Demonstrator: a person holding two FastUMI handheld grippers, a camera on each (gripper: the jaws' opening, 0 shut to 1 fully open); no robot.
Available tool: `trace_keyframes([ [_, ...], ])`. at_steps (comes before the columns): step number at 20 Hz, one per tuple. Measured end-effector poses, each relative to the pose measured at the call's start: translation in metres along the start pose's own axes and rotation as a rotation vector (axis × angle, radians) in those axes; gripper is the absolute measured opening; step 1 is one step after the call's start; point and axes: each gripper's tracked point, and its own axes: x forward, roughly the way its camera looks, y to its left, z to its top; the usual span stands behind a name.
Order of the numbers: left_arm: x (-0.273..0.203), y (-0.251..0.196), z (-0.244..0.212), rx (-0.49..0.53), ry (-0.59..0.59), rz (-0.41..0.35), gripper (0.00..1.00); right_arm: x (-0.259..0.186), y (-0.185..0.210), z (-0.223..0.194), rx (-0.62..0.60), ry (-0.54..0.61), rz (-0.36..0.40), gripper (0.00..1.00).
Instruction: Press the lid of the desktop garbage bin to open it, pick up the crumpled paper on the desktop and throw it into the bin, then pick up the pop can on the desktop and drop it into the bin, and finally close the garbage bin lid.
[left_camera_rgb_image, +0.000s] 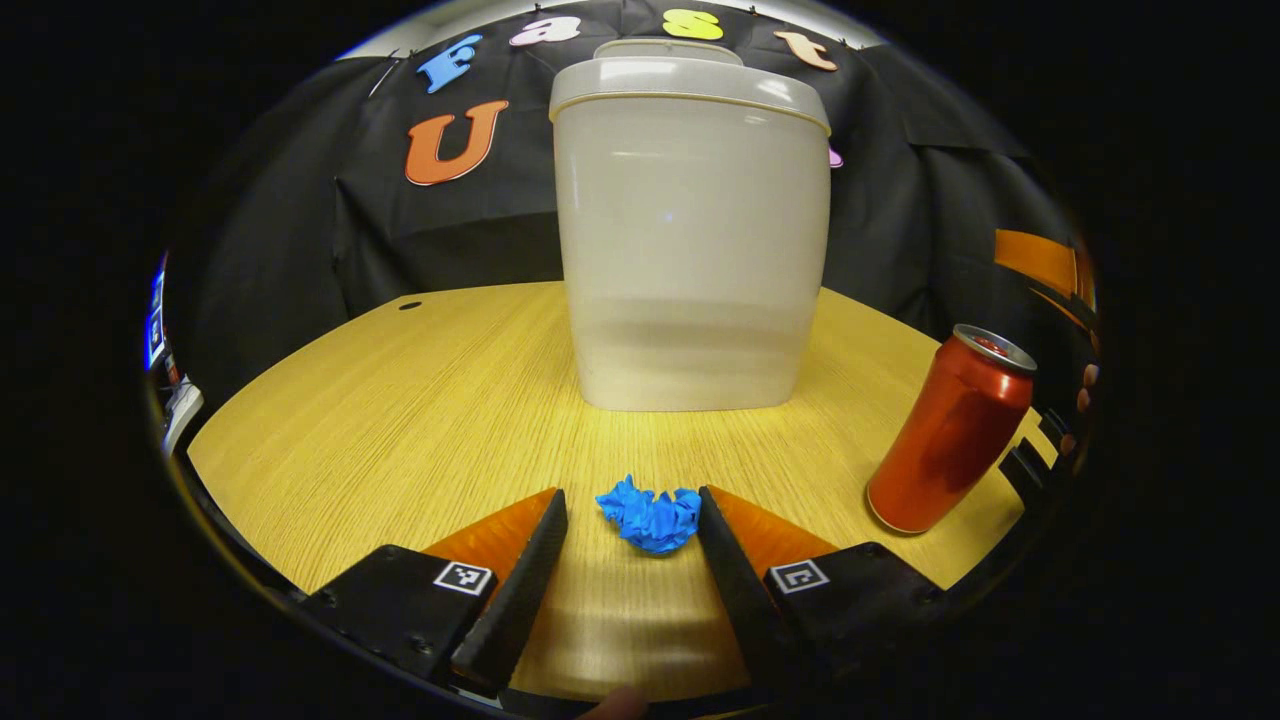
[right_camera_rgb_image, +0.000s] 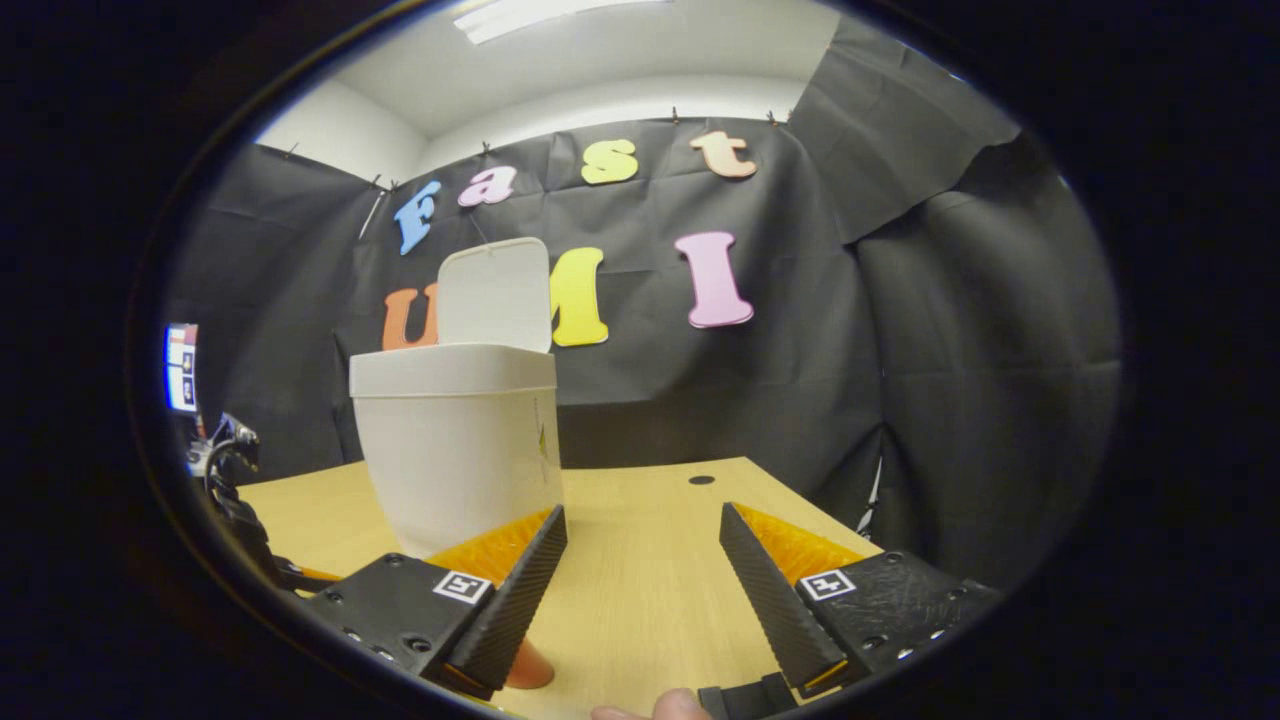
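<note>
- In the left gripper view, the left gripper (left_camera_rgb_image: 632, 510) sits low at 6 o'clock with its two fingers spread apart and nothing clamped between them.
- The crumpled paper (left_camera_rgb_image: 650, 516), a blue wad, lies on the wooden desktop (left_camera_rgb_image: 400, 420) right between the fingertips, nearer the right-side finger and seeming to touch it; the left-side finger stands clear of it.
- The garbage bin (left_camera_rgb_image: 690, 250), a pale plastic tub, stands upright straight ahead at 12 o'clock, past the paper and apart from it.
- The pop can (left_camera_rgb_image: 950, 430), red with a silver top, stands on the desktop at about 3 o'clock from the paper, off the right-side finger and well clear of it; it looks tilted near the fisheye edge.
- A hand (left_camera_rgb_image: 1082, 395) with another gripper shows at the far 3 o'clock edge, beyond the can.
- In the right gripper view, the right gripper (right_camera_rgb_image: 642, 525) holds its fingers wide apart above the desktop, gripping nothing.
- From here the bin stands at 10 o'clock from the fingertips, its lid (right_camera_rgb_image: 495, 295) raised upright at the back.
- Each gripper body carries small square black-and-white marker tags (left_camera_rgb_image: 463, 577); no readable words on them.
- No brand writing can be made out on the can; a small mark on the bin's side is too small to read.
</note>
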Motion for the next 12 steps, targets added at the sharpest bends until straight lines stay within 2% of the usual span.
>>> trace_keyframes([
  [4,0.001,0.001,0.002,-0.004,-0.001,0.003,0.77,-0.004,-0.008,0.000,0.023,-0.005,-0.011,0.96],
  [6,0.001,0.005,0.002,-0.011,-0.005,0.021,0.66,-0.005,-0.006,-0.001,0.020,-0.005,-0.006,0.95],
  [7,0.001,0.008,0.002,-0.012,-0.008,0.026,0.56,-0.005,-0.004,-0.001,0.015,-0.005,-0.001,0.95],
  [8,0.001,0.010,0.001,-0.014,-0.010,0.034,0.49,-0.006,-0.003,-0.002,0.010,-0.004,0.005,0.95],
  [9,0.002,0.011,0.002,-0.018,-0.015,0.035,0.37,-0.007,0.000,-0.002,0.008,-0.002,0.012,0.95],
  [12,0.001,0.009,0.003,-0.010,-0.025,0.029,0.30,-0.010,0.006,-0.004,0.008,0.005,0.030,0.96],
])
